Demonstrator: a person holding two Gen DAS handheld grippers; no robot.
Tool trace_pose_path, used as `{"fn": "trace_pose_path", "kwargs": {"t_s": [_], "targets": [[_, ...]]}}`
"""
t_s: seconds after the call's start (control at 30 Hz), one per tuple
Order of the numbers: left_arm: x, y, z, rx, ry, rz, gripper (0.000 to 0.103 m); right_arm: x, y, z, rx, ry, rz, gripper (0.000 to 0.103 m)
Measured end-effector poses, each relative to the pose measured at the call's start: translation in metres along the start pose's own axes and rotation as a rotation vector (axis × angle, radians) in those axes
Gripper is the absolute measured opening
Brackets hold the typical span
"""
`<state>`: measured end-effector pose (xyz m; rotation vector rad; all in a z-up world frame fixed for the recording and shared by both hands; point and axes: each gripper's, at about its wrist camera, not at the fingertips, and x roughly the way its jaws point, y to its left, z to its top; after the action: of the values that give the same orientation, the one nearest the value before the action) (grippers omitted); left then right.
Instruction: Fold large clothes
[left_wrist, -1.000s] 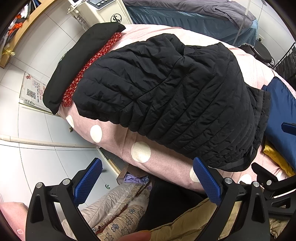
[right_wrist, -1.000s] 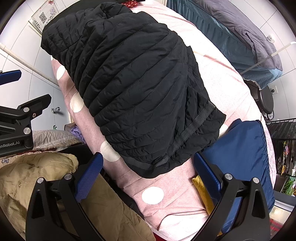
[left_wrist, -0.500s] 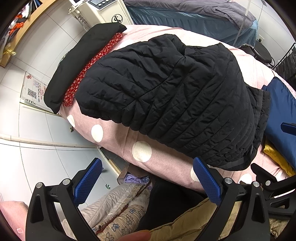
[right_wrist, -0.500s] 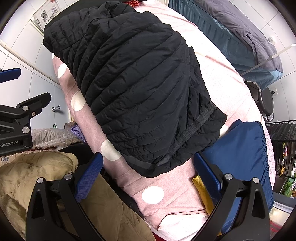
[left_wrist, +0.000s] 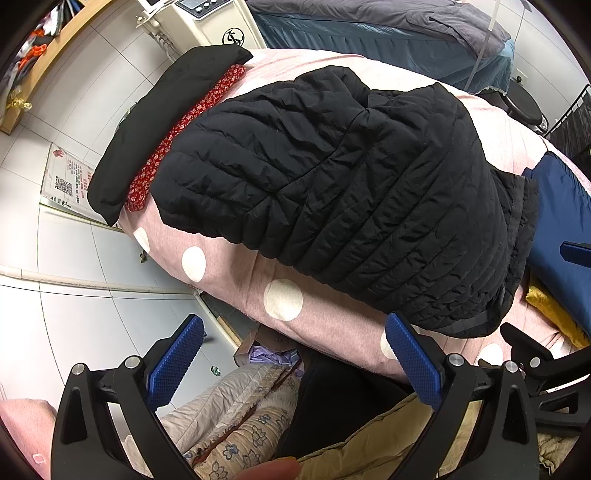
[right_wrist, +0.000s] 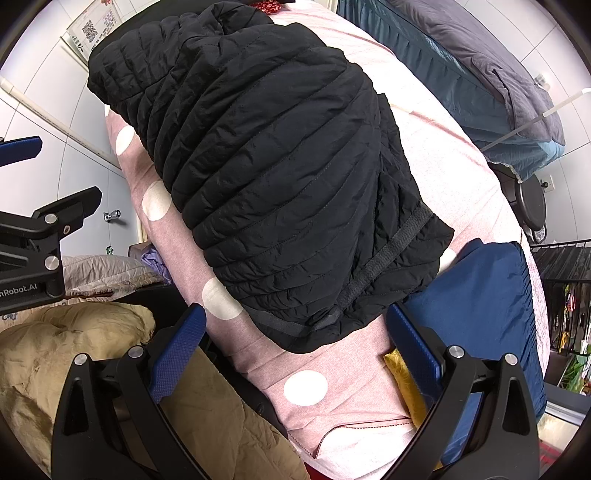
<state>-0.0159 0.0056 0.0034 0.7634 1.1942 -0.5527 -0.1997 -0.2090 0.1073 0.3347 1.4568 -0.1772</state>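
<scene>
A black quilted jacket (left_wrist: 351, 184) lies folded in a thick bundle on a pink bed cover with white dots (left_wrist: 236, 269). It also shows in the right wrist view (right_wrist: 280, 177), its hem with a woven strip nearest me. My left gripper (left_wrist: 295, 354) is open and empty, held off the bed's near edge, below the jacket. My right gripper (right_wrist: 295, 339) is open and empty, just short of the jacket's hem corner. Neither touches the cloth.
A folded black and red garment (left_wrist: 166, 122) lies at the bed's far left end. A blue garment (right_wrist: 480, 306) and a yellow cloth (right_wrist: 402, 376) lie right of the jacket. Tan padded clothing (right_wrist: 74, 369) and a floral quilt (left_wrist: 229, 417) are piled below the bed edge.
Both grippers have drawn back slightly from the jacket, so it sits a little farther up in both views. The jacket itself has not moved.
</scene>
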Motion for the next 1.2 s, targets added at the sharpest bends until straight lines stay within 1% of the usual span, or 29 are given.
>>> {"fn": "trace_pose_path", "kwargs": {"t_s": [0.2, 0.33, 0.47, 0.5, 0.6, 0.67, 0.77, 0.83, 0.87, 0.93, 1.03, 1.07, 1.13, 1.17, 1.2], "targets": [[0.003, 0.009, -0.003, -0.023, 0.025, -0.019, 0.097, -0.002, 0.0, 0.001, 0.004, -0.014, 0.003, 0.096], [0.007, 0.033, -0.005, -0.12, 0.052, -0.079, 0.097, -0.005, 0.0, 0.004, 0.003, -0.038, 0.018, 0.096], [0.011, 0.064, -0.006, -0.192, 0.068, -0.106, 0.097, -0.006, -0.001, 0.01, -0.011, -0.06, 0.03, 0.096], [0.011, 0.072, -0.005, -0.211, 0.071, -0.111, 0.097, -0.01, -0.002, 0.012, -0.016, -0.085, 0.037, 0.096], [0.013, 0.111, -0.001, -0.315, 0.073, -0.133, 0.097, -0.022, -0.016, 0.022, 0.003, -0.155, 0.055, 0.096], [0.015, 0.139, 0.006, -0.381, 0.06, -0.135, 0.097, -0.026, -0.029, 0.032, 0.033, -0.18, 0.059, 0.096], [0.017, 0.179, 0.028, -0.442, 0.004, -0.123, 0.097, -0.029, -0.057, 0.058, 0.115, -0.217, 0.092, 0.096], [0.024, 0.191, 0.046, -0.433, -0.009, -0.141, 0.097, -0.026, -0.075, 0.081, 0.175, -0.213, 0.126, 0.096], [0.028, 0.195, 0.056, -0.419, -0.014, -0.163, 0.097, -0.022, -0.084, 0.098, 0.205, -0.203, 0.145, 0.096], [0.039, 0.196, 0.074, -0.397, -0.01, -0.22, 0.097, -0.012, -0.091, 0.131, 0.225, -0.18, 0.15, 0.096], [0.059, 0.195, 0.102, -0.345, 0.019, -0.342, 0.097, 0.005, -0.092, 0.183, 0.222, -0.157, 0.157, 0.096], [0.063, 0.191, 0.107, -0.327, 0.021, -0.367, 0.096, 0.016, -0.092, 0.202, 0.236, -0.136, 0.143, 0.096], [0.072, 0.18, 0.119, -0.264, 0.024, -0.445, 0.097, 0.044, -0.09, 0.231, 0.245, -0.07, 0.122, 0.096], [0.08, 0.177, 0.126, -0.241, 0.033, -0.491, 0.096, 0.067, -0.089, 0.248, 0.26, -0.015, 0.109, 0.096], [0.085, 0.172, 0.129, -0.231, 0.044, -0.516, 0.095, 0.077, -0.089, 0.255, 0.273, 0.012, 0.106, 0.096]]}}
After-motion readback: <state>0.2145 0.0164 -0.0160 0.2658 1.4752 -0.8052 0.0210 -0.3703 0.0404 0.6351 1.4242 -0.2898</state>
